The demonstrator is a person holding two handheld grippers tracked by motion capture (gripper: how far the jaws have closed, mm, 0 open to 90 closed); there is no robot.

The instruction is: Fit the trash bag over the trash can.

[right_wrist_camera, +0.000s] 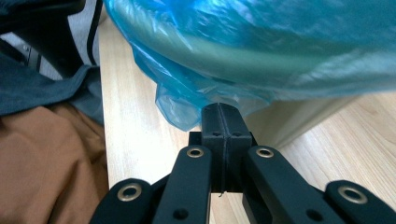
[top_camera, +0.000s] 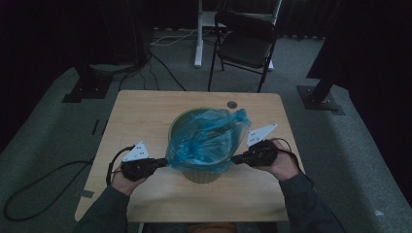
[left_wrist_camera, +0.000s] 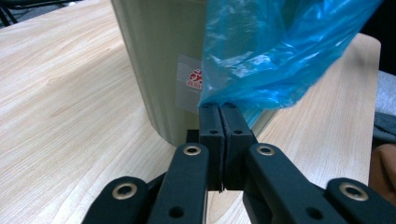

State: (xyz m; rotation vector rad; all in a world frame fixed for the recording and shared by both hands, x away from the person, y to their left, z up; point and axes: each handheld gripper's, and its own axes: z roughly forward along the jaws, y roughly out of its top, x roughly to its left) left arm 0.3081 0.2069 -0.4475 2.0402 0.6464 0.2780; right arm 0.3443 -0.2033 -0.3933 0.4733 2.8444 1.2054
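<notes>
At the near edge of the tabletop (top_camera: 145, 104), the left gripper (top_camera: 163, 162) has its jaws pressed together on the thin hem of the blue plastic bag (top_camera: 209, 136). The right gripper (top_camera: 235, 158) is likewise clenched on the bag's opposite hem. Between them stands the pale green bin (top_camera: 201, 174), round and smooth-walled, near the tabletop's middle; the crinkled, translucent bag is draped over its rim. The wood-grain tabletop is light and matte.

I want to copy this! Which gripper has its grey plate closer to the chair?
The right gripper. Its grey plate sits farther up the table than the left gripper's plate.
</notes>
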